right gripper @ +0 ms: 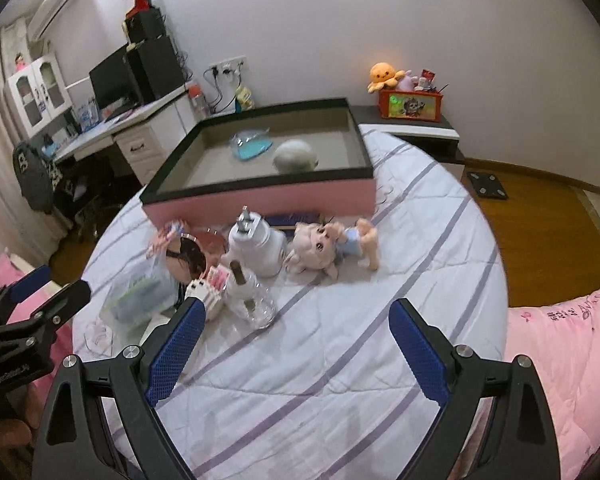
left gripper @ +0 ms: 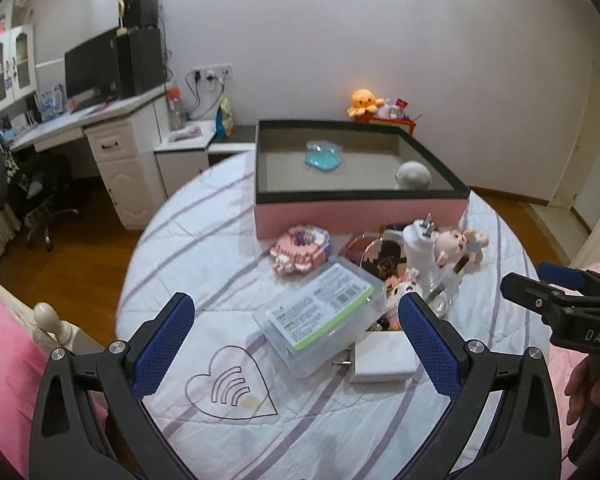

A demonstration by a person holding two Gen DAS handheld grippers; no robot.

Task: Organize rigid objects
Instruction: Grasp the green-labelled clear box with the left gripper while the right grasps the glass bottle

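Between the left gripper's (left gripper: 296,332) spread fingers — untouched — lies the clear plastic case (left gripper: 320,320).

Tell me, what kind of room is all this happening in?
Most likely a bedroom at home. A round quilted bed with pink bedding holds the clutter, a white desk with a monitor stands by the wall, and plush toys sit on a side cabinet.

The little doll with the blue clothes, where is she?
In the right wrist view the doll lies on the bed, right of the white charger, before the pink box.
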